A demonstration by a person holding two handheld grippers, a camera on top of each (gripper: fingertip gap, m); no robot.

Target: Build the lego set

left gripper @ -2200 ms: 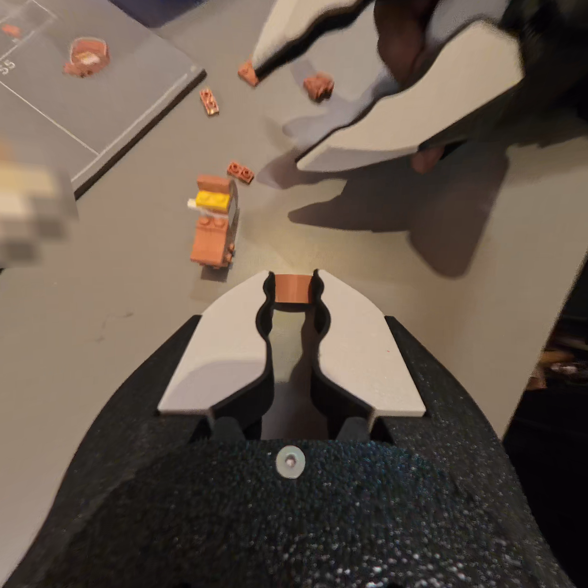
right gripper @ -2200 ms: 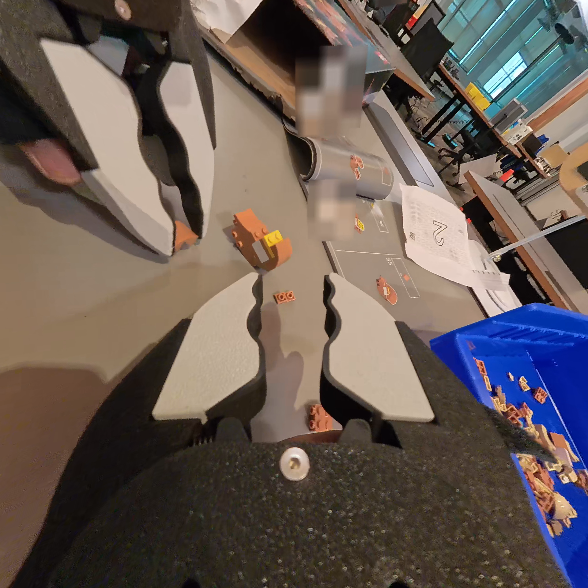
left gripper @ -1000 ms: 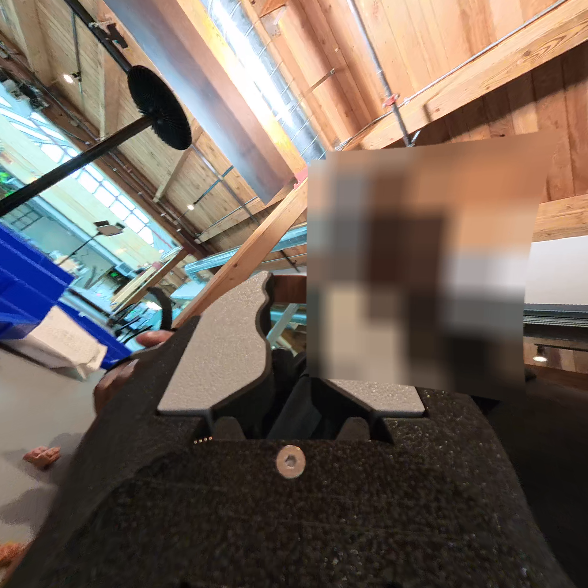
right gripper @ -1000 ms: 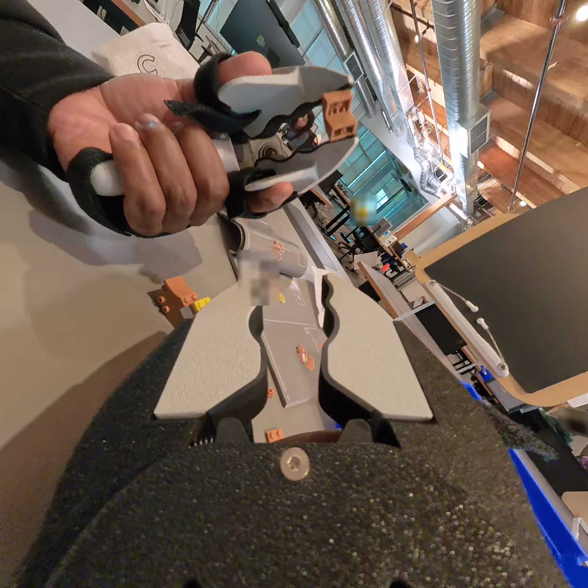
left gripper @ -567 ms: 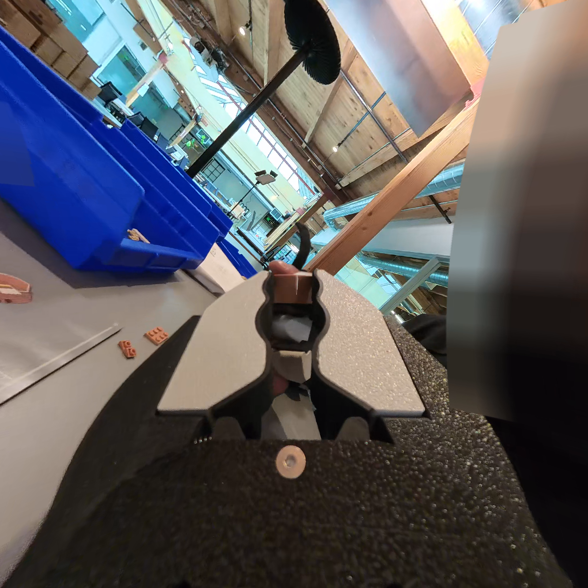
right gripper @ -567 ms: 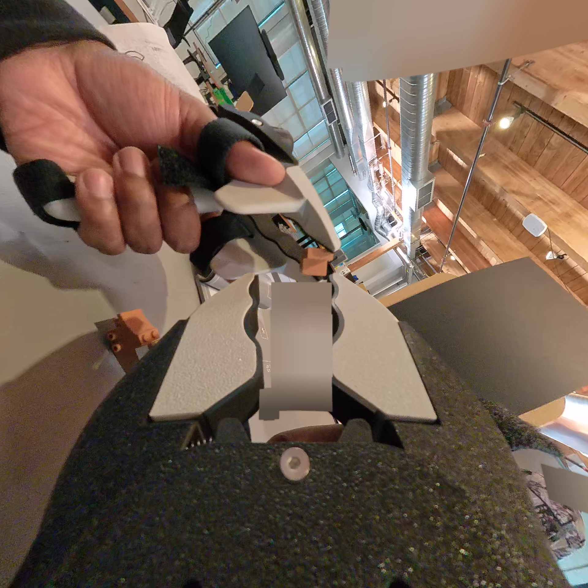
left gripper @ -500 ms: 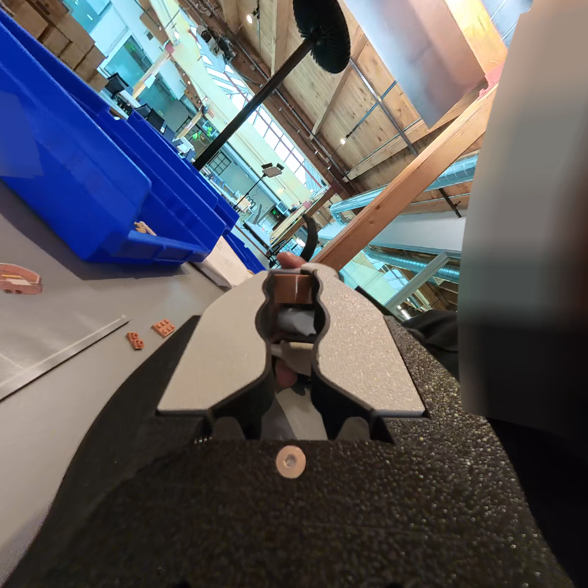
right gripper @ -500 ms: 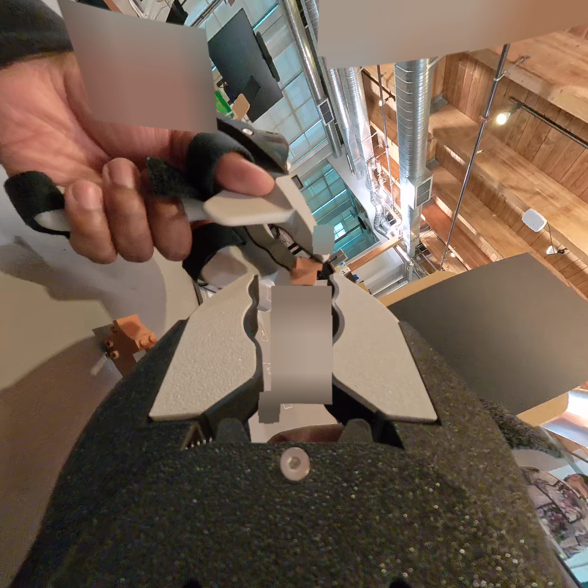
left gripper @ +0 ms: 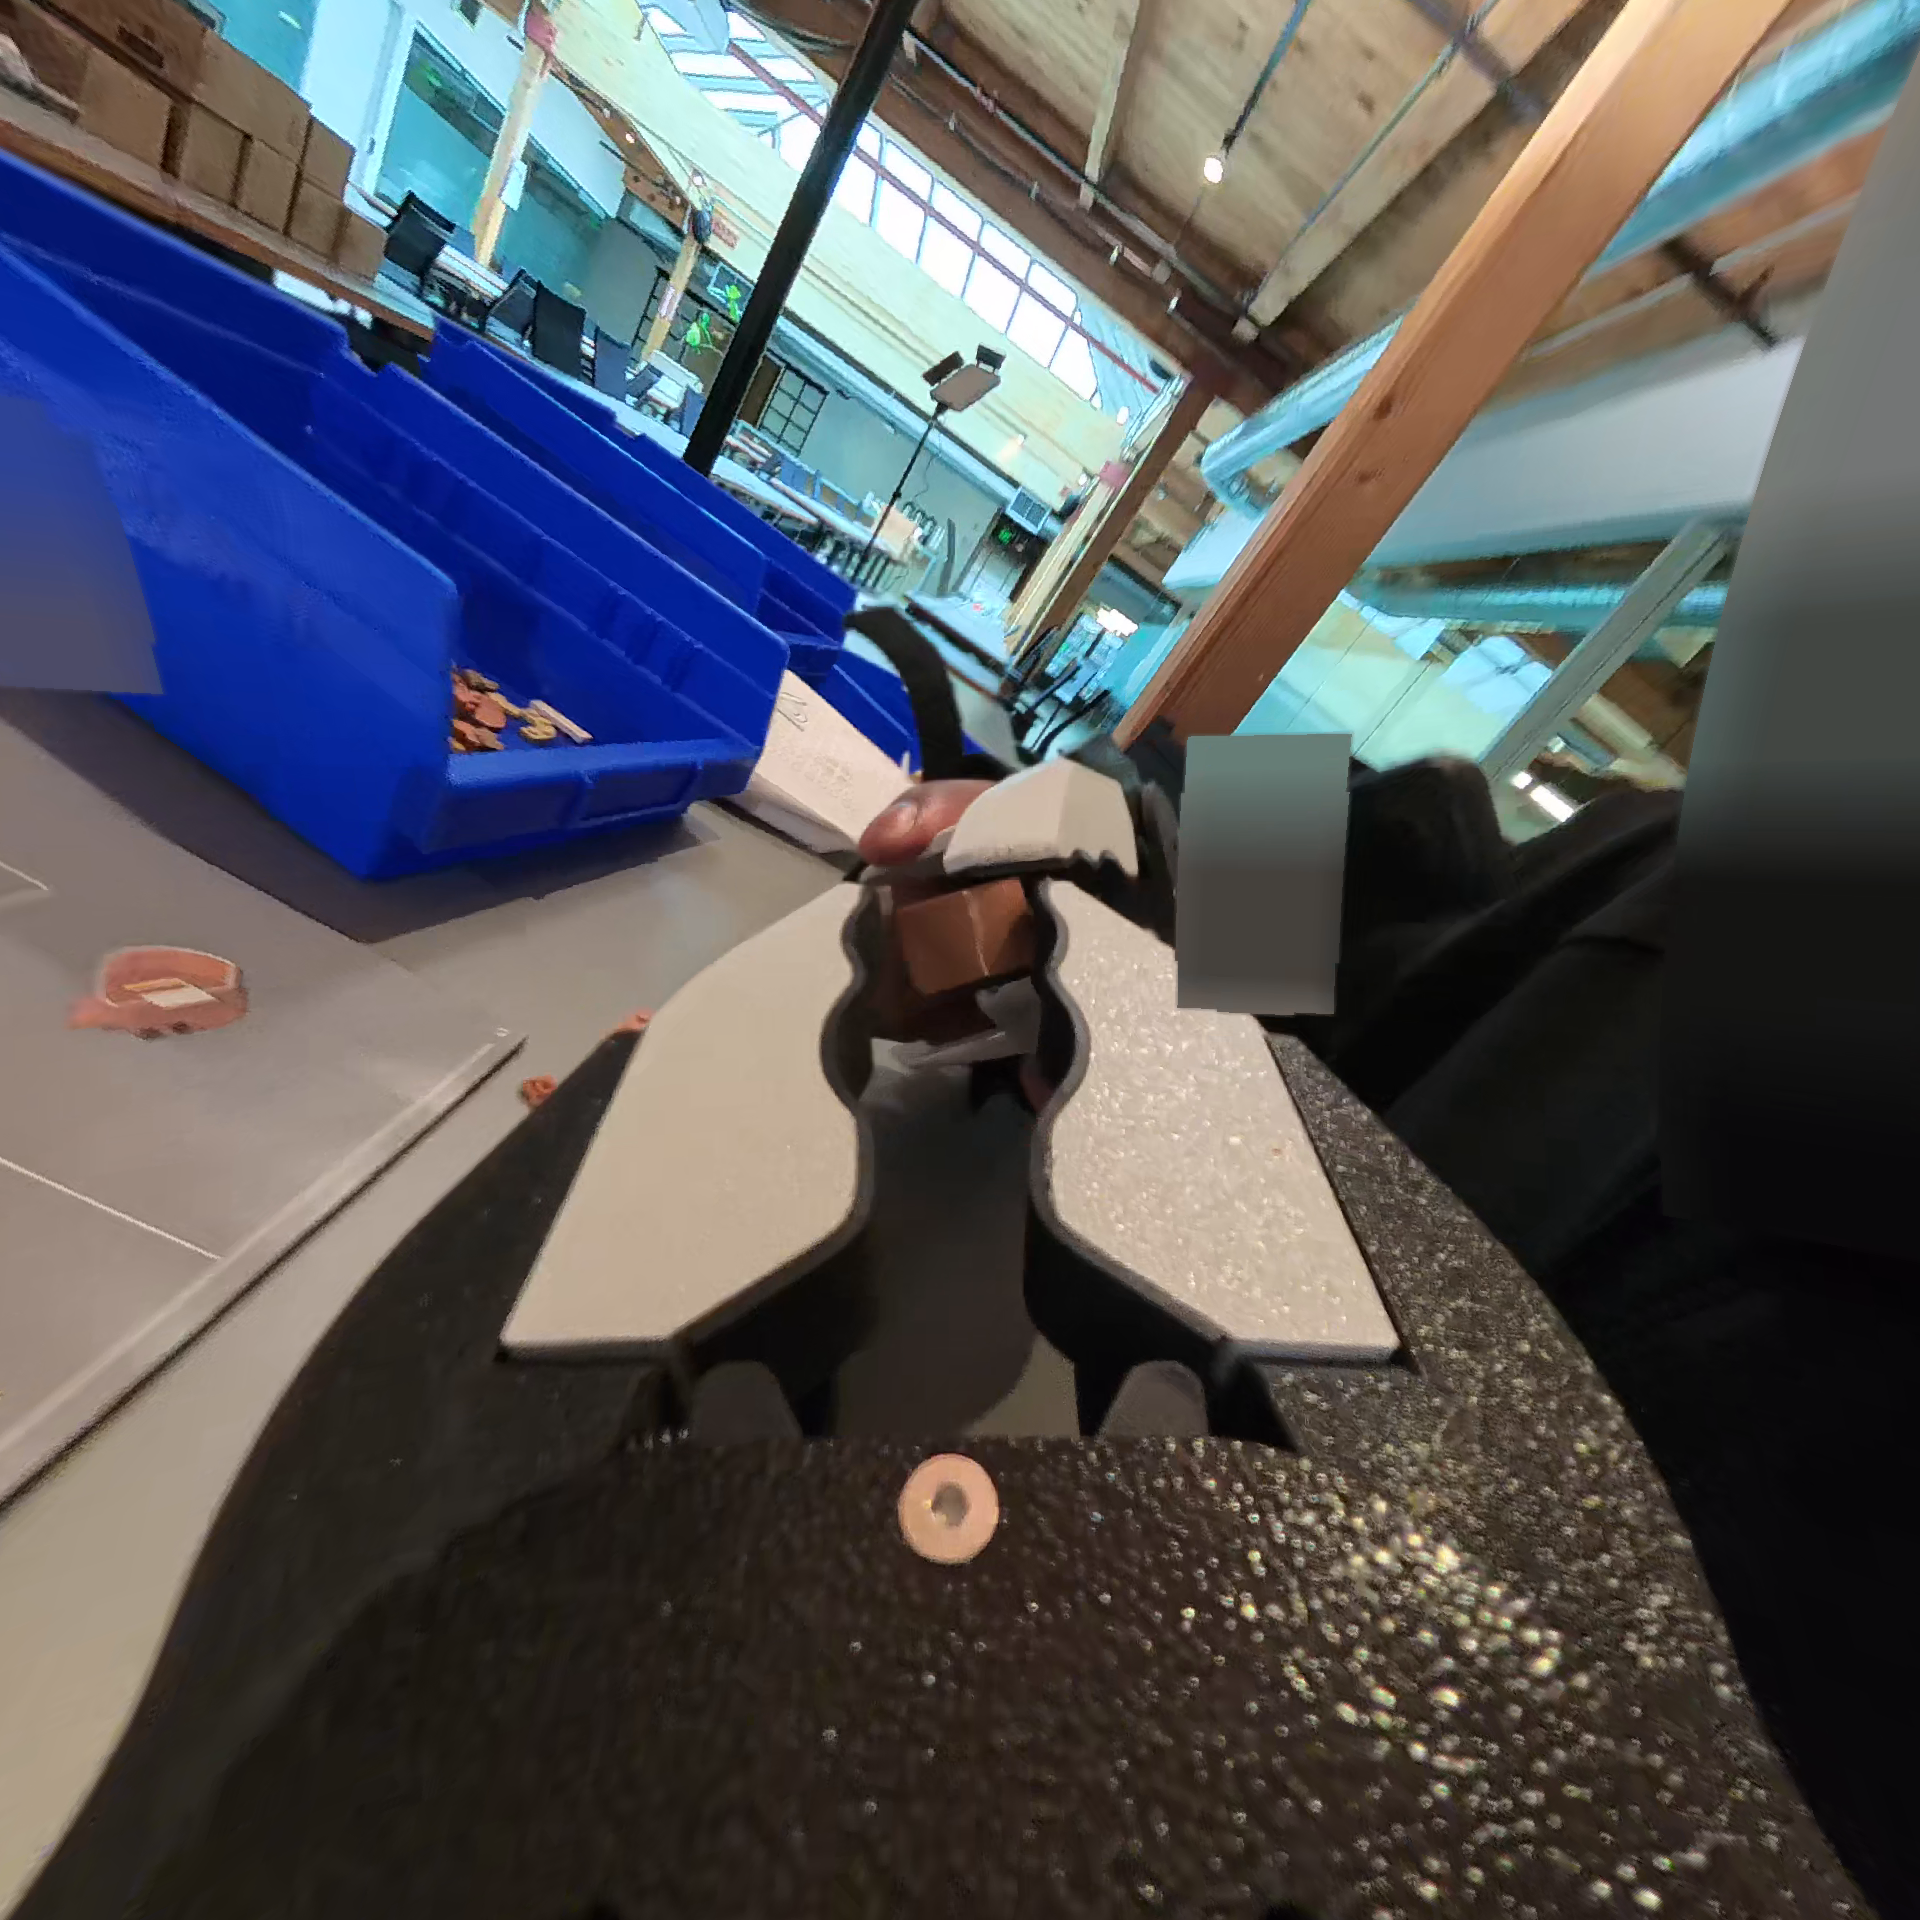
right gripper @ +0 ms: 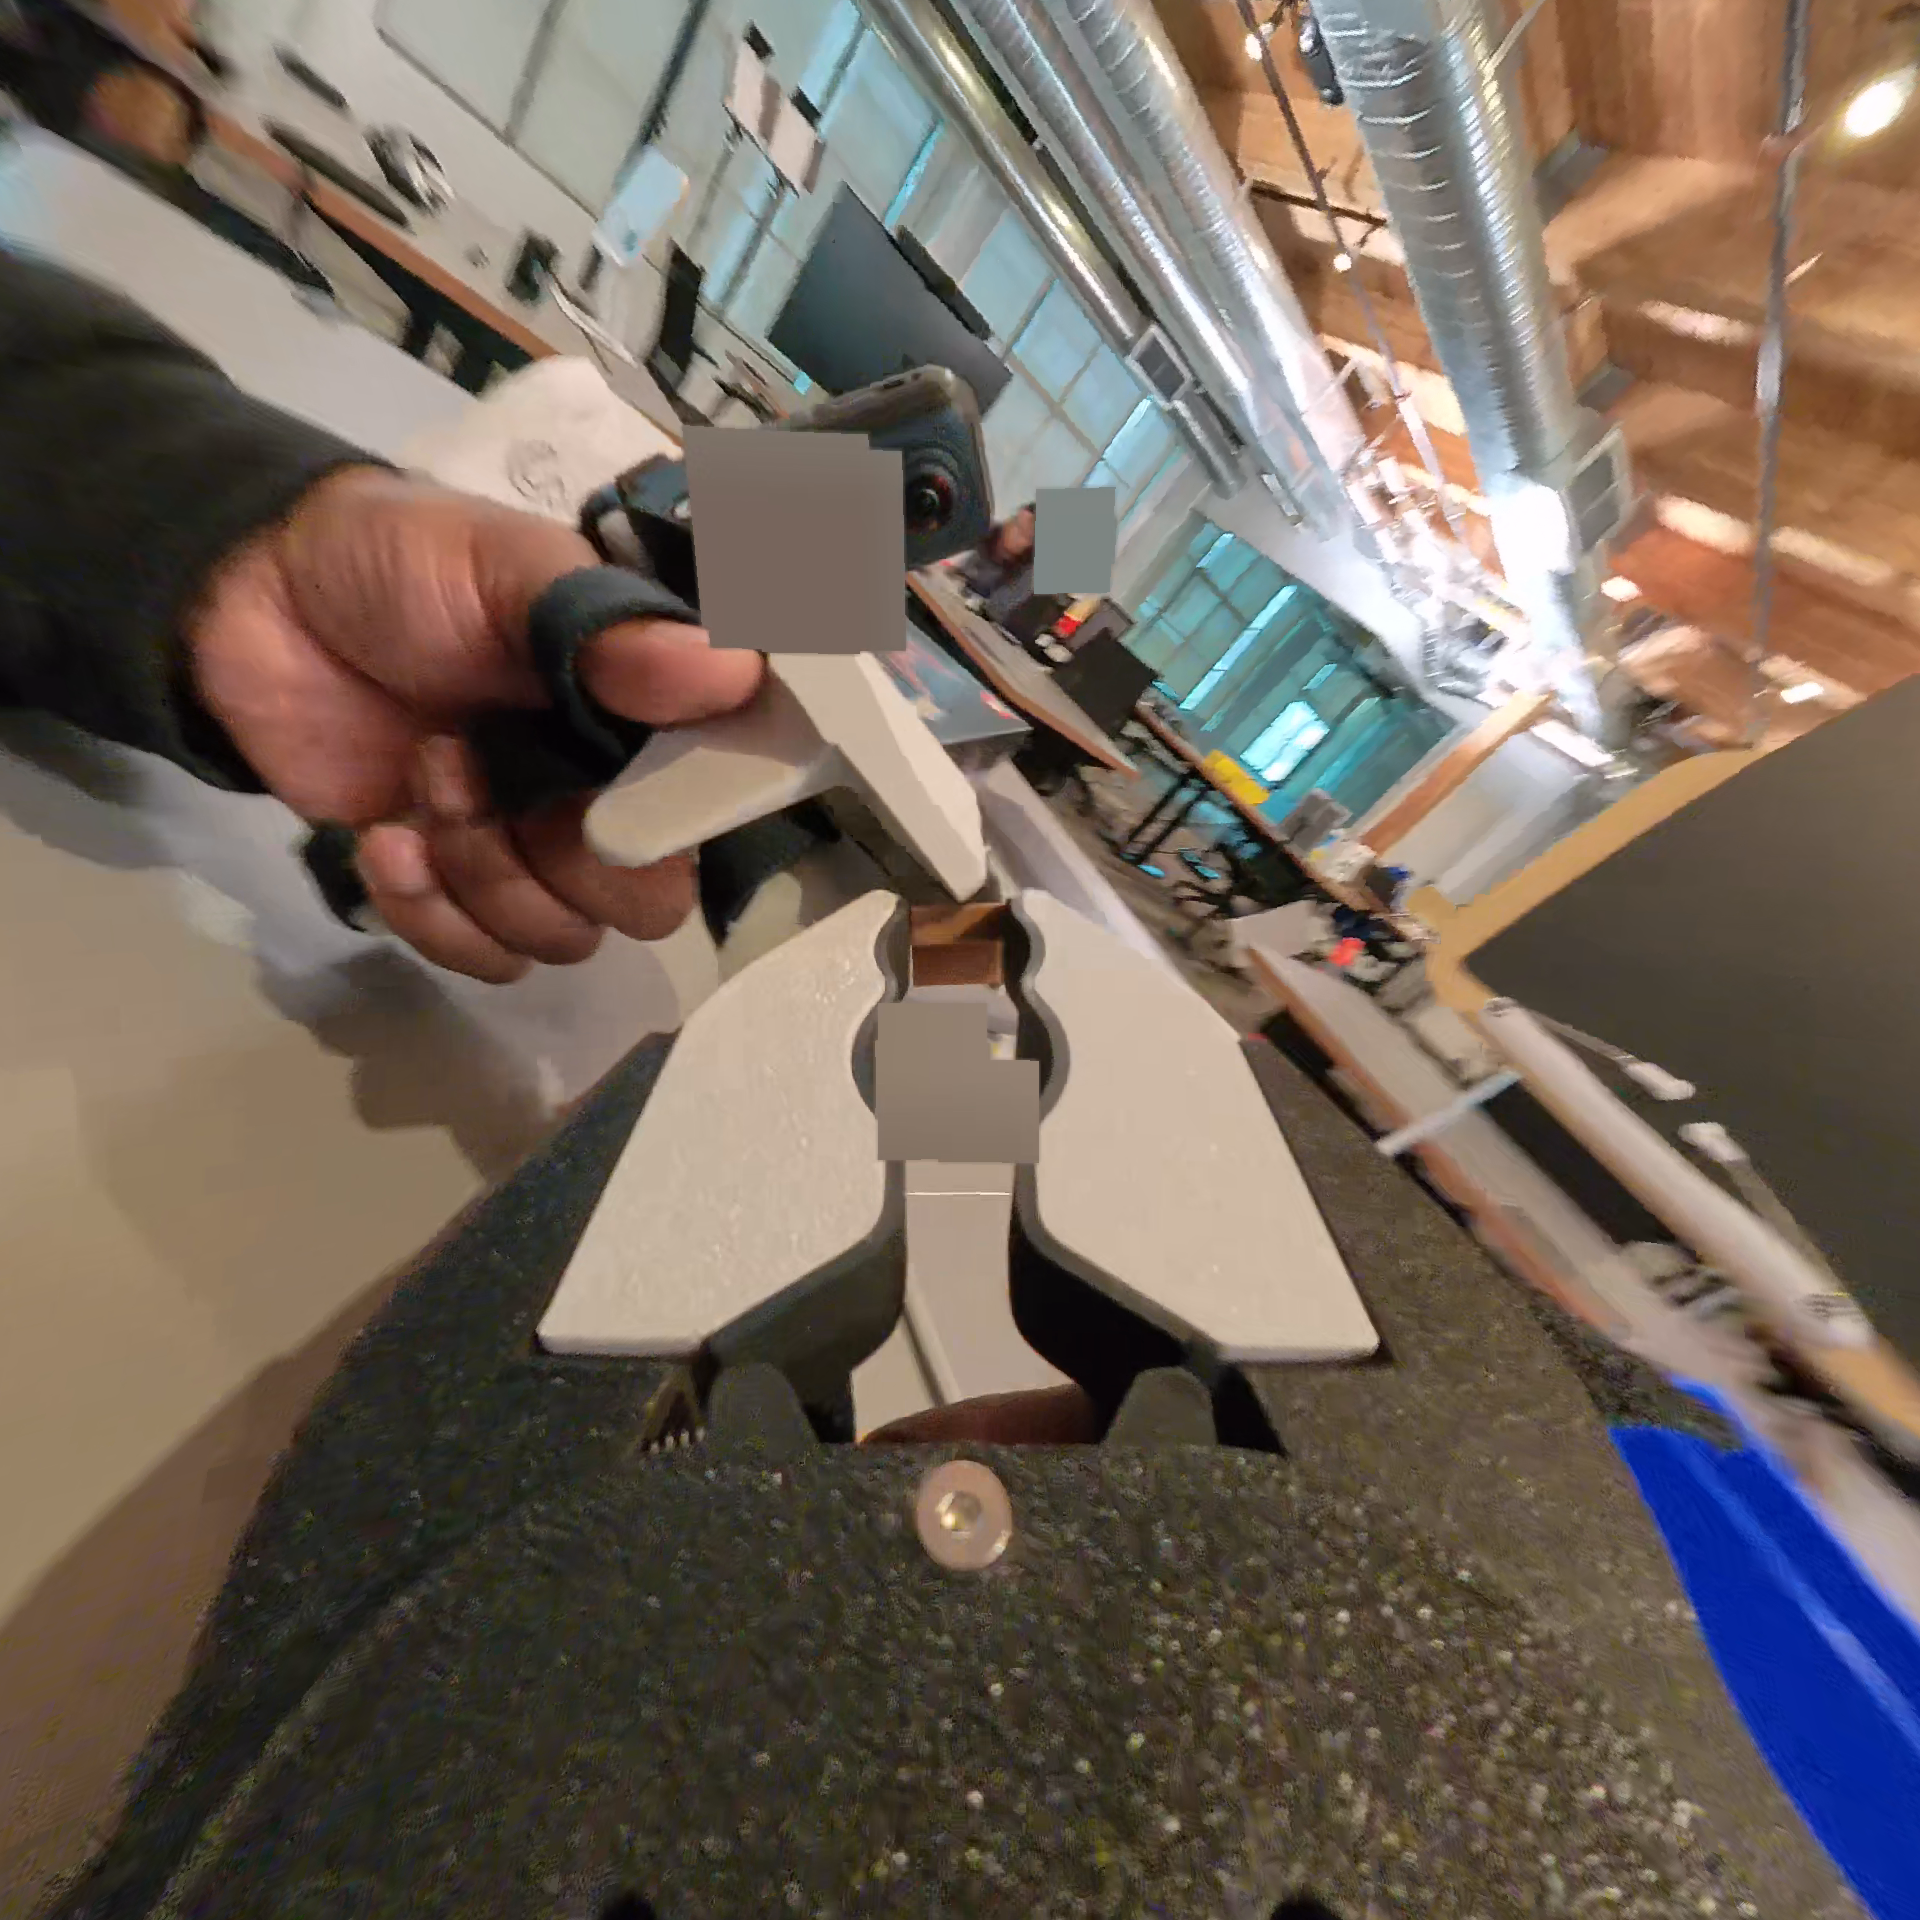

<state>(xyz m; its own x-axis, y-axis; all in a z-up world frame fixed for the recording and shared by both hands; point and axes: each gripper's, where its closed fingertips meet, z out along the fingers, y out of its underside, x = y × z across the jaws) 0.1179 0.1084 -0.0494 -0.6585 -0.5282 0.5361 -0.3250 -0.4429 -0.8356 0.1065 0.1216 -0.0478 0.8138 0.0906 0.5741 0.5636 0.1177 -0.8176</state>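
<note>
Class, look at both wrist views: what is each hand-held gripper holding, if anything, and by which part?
The right hand-held gripper clamps a brown brick by its two side faces at the fingertips. The left hand-held gripper has opened around that brick, not clearly pinching it.

The two grippers meet tip to tip above the table [left gripper: 582, 935], and a brown brick [left gripper: 961, 951] fills the gap between both sets of fingers; nothing can pass between them there. The left gripper [left gripper: 951, 914] has open tabletop to its left, reaching as far as the blue bin [left gripper: 582, 665], a grey mat [left gripper: 260, 1122] and a few small loose bricks [left gripper: 538, 1089]. Beside the right gripper [right gripper: 958, 935], the hand [right gripper: 416, 707] holding the other gripper blocks the left side.
</note>
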